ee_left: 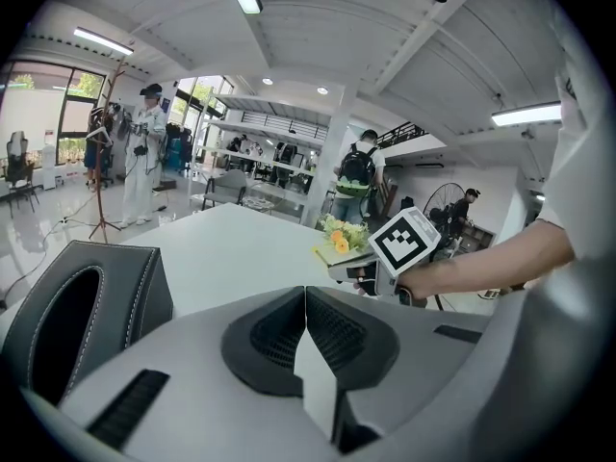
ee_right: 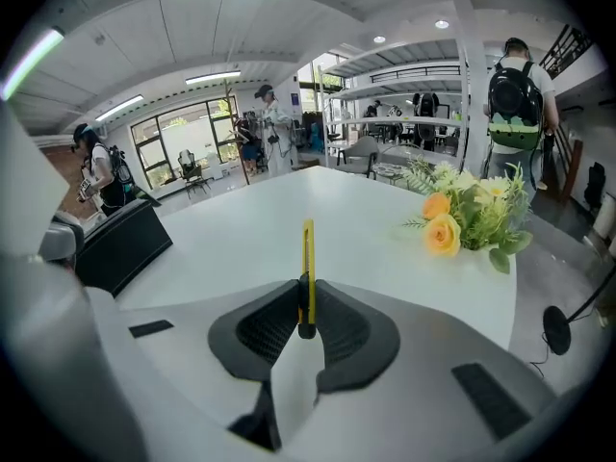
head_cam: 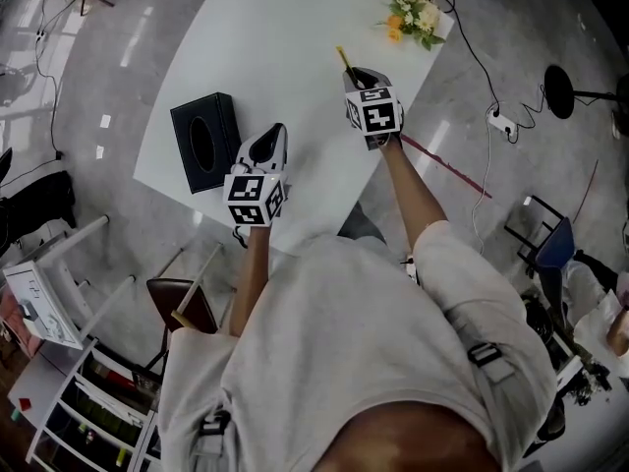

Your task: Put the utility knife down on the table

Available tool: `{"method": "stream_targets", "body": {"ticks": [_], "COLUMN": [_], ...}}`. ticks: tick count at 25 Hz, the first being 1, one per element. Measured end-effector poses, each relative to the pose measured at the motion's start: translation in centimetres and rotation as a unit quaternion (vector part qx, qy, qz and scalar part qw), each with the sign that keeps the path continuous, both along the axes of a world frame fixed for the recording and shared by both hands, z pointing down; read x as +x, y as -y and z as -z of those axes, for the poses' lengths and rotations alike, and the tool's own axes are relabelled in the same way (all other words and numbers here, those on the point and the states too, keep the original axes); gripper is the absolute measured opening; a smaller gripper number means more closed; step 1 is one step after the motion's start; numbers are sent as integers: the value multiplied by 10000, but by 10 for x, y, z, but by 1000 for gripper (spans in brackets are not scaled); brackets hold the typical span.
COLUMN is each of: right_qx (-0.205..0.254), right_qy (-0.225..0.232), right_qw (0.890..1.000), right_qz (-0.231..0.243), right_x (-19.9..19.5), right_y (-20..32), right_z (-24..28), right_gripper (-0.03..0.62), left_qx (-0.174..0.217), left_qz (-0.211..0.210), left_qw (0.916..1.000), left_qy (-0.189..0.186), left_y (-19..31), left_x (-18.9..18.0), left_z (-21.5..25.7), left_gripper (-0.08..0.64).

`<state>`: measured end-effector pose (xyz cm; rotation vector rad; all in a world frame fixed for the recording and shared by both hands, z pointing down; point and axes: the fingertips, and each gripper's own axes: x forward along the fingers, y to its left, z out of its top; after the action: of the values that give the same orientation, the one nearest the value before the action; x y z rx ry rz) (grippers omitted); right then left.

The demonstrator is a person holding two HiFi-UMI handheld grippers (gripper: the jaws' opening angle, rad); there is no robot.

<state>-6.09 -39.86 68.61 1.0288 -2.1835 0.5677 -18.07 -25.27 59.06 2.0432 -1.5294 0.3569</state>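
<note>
A thin yellow utility knife (ee_right: 307,268) stands clamped between the black pads of my right gripper (ee_right: 305,301), its tip pointing out over the white table (ee_right: 260,229). From the head view the knife (head_cam: 346,62) pokes out beyond the right gripper (head_cam: 360,79), above the table's right part (head_cam: 285,57). My left gripper (head_cam: 268,144) hovers over the near table edge beside a black tissue box (head_cam: 204,142); its jaws (ee_left: 305,316) are pressed together with nothing between them. The left gripper view also catches the right gripper (ee_left: 371,268) with its marker cube.
A bunch of yellow and white flowers (ee_right: 462,210) lies at the table's far right corner (head_cam: 413,10). The black tissue box (ee_right: 120,243) sits at the left. Chairs, racks and cables surround the table; people stand in the background.
</note>
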Motion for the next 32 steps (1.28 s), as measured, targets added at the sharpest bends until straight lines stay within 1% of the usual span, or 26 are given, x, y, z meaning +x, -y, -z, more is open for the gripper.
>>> {"method": "stream_targets", "body": {"ticks": [7,11,15,20,25,28,30,32], "right_qx": [-284,-456,-640,-589,-406,-365,-342,-268], "right_qy": [-314,-508,-521,-687,-727,-745,-791,-742], "right_qw": [9991,9977,9966,9959,9962,9960,9957,9962], "right_qz": [15,32,51,16,259,326,349,358], "right_x": [-1,-2,-4,0,-4,-2,2,3], "right_y": [6,8,8,10,7,8,11,11], "right_z": [-22,-25,-28,-21,-32,-31,-25,-23], "right_gripper": [71,71,71,71,72,102,147,160], "left_qx": [-15,5,4,37,57,57,65,74], "left_qz": [2,-13,-28,-46,-76,-101,-116,-137], "left_qw": [10000,10000,10000,10000,10000,9999,9999,9999], "left_qy": [-19,-8,-5,8,22,35,38,40], "left_y": [0,-1,-1,1,0,-2,-2,-2], "left_x": [0,1,3,5,5,5,7,9], "left_z": [0,2,2,5,7,7,8,8], "left_gripper": [18,20,18,18,18,18,18,18]}}
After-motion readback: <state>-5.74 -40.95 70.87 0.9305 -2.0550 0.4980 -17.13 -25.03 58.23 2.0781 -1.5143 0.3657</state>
